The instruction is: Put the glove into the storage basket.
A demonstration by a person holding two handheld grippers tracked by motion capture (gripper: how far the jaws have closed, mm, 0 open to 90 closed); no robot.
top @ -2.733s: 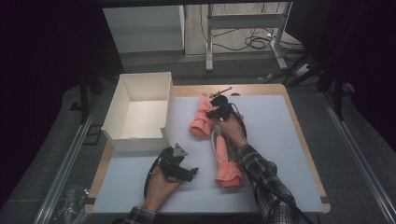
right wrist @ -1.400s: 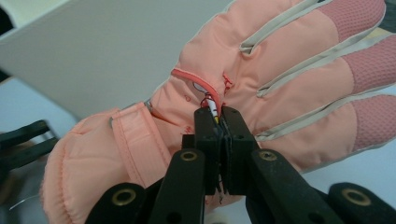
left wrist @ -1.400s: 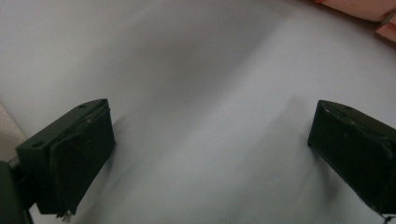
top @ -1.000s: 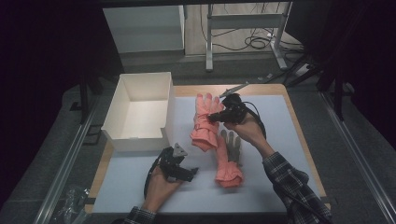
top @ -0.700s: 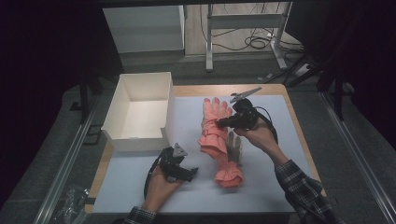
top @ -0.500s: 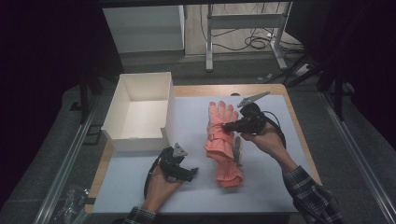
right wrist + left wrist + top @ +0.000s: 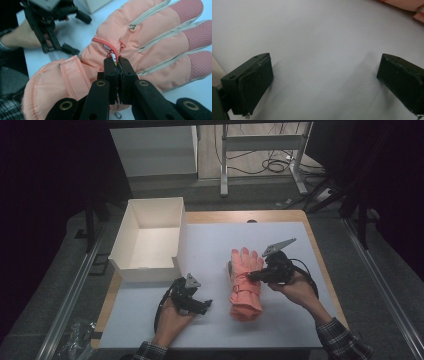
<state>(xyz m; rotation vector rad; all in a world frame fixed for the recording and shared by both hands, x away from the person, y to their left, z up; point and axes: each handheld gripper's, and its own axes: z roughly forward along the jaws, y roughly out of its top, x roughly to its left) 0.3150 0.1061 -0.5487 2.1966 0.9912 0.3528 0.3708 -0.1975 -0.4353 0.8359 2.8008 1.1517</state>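
High view, glove: the pink glove (image 7: 244, 280) lies on the white table sheet (image 7: 210, 245), right of the white box (image 7: 150, 240); long axis runs fingers away from the person, cuff toward them.
High view, right gripper: the right gripper (image 7: 252, 276) sits across that axis from the glove's right side, at mid-back; clearly the nearer hand.
High view, left gripper: the left gripper (image 7: 202, 303) rests on the sheet left of the cuff, apart from it.
Left gripper view: jaws stand wide apart over bare sheet; a pink glove edge (image 7: 404, 3) at top right.
Right gripper view: jaws pressed together, pinching a small tab (image 7: 113, 57) on the glove's (image 7: 150, 32) back, beside the zipper; fingers extend right, cuff left.
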